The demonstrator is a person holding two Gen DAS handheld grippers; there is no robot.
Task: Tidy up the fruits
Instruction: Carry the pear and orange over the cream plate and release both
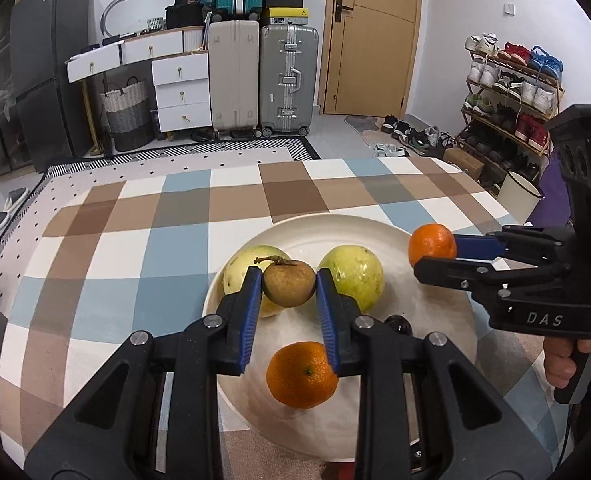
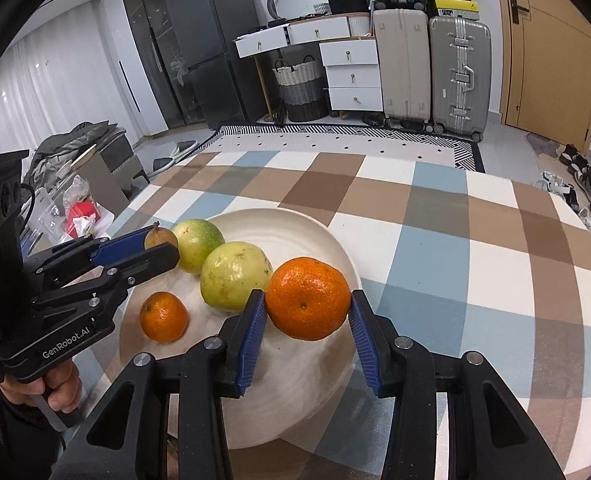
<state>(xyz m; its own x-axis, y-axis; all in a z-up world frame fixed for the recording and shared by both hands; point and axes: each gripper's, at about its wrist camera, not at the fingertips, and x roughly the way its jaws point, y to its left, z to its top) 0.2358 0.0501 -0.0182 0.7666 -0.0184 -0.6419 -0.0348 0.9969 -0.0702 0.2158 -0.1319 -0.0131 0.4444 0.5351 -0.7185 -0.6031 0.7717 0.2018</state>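
A cream plate (image 1: 375, 236) (image 2: 295, 380) lies on the checked tablecloth. On it are two yellow-green guavas (image 1: 355, 276) (image 2: 233, 276), the other one (image 1: 239, 264) (image 2: 197, 242), and an orange (image 1: 301, 374) (image 2: 163, 316). My left gripper (image 1: 288, 282) (image 2: 161, 242) is shut on a small brown fruit (image 1: 288, 282) (image 2: 157, 237), held above the plate. My right gripper (image 2: 307, 308) (image 1: 435, 250) is shut on a second orange (image 2: 307, 304) (image 1: 431, 244), held over the plate's right rim. A small dark object (image 1: 399, 324) lies on the plate, partly hidden by my left finger.
The checked table (image 1: 135, 240) (image 2: 475, 260) extends left and far. Beyond it are suitcases (image 1: 263, 80), white drawers (image 1: 181, 92), a door (image 1: 371, 36) and a shoe rack (image 1: 511, 92). A white bucket (image 1: 517, 192) stands by the table's right edge.
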